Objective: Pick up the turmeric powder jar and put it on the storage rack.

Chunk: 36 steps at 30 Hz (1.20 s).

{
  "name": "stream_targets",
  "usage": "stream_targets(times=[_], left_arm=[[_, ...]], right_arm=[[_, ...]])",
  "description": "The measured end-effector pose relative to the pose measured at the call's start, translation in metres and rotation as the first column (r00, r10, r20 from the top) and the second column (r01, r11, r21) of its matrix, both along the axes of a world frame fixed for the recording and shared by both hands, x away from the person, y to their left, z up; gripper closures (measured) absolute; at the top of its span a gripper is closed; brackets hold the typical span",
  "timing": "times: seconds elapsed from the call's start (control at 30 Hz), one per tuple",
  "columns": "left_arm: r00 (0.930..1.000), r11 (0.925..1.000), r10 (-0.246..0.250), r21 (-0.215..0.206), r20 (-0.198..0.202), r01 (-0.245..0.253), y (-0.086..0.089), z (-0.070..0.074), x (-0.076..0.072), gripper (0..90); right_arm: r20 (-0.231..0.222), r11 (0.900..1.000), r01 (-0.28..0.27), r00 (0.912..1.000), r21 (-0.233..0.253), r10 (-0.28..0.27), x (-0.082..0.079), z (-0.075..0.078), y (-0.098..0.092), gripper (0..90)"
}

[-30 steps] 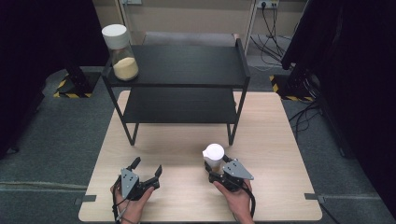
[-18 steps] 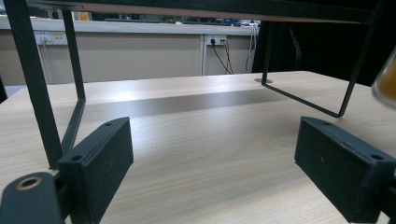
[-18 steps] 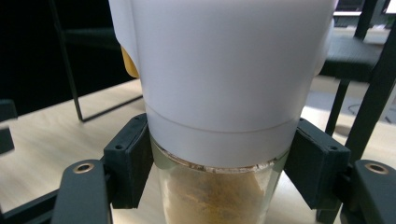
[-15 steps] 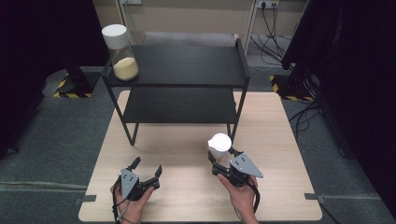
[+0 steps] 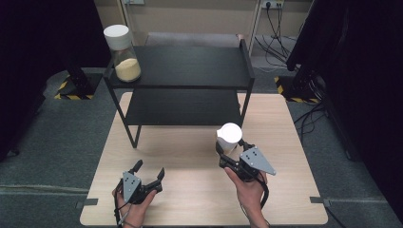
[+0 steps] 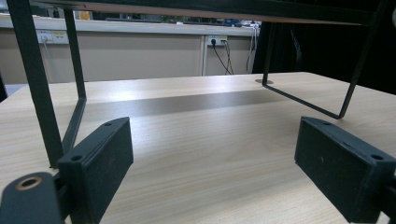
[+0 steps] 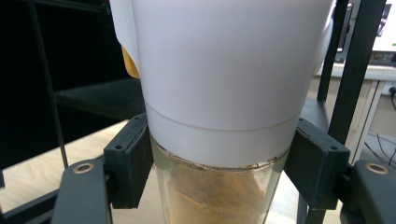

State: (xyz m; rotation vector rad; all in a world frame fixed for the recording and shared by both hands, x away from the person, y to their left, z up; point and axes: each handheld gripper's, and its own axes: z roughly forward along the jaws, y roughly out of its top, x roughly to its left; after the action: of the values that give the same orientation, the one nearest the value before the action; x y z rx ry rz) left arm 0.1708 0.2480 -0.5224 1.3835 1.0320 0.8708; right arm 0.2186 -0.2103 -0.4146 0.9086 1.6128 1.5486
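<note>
A glass jar [image 5: 229, 134] with a white lid and brownish powder inside hangs above the wooden table [image 5: 190, 190], in front of the rack's right leg. My right gripper [image 5: 224, 153] is shut on it; in the right gripper view both pads clamp the glass of the jar [image 7: 219, 93] just under the lid, right gripper [image 7: 224, 170]. A second, taller jar [image 5: 121, 50] of pale powder stands at the left end of the black rack's top shelf [image 5: 190, 66]. My left gripper [image 5: 149, 169] lies low near the table's front left, open and empty; left gripper [image 6: 215, 158].
The black two-level rack spans the far half of the table, its lower shelf [image 5: 185, 107] bare. Its thin legs [image 6: 37, 79] stand close ahead of the left gripper. Cables [image 5: 309, 118] trail on the floor to the right.
My right gripper has risen off the table with the white-lidded jar and carried it slightly right and forward toward the rack. The left gripper has stayed put.
</note>
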Motion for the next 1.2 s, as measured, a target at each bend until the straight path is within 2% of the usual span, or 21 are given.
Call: stream_targets(times=[0.53,1.2], left_arm=[[1.0,1.0,0.002,0.003,0.0,-0.002,-0.001,0.0,0.0,11.1],[1.0,1.0,0.002,0.005,0.0,-0.002,-0.001,0.0,0.0,11.1]], right_arm=[[0.077,0.999,0.014,0.9969,0.028,-0.017,0.007,0.037,0.004,30.7],[0.12,0.999,0.022,0.9924,0.044,-0.027,0.016,0.072,0.009,30.7]])
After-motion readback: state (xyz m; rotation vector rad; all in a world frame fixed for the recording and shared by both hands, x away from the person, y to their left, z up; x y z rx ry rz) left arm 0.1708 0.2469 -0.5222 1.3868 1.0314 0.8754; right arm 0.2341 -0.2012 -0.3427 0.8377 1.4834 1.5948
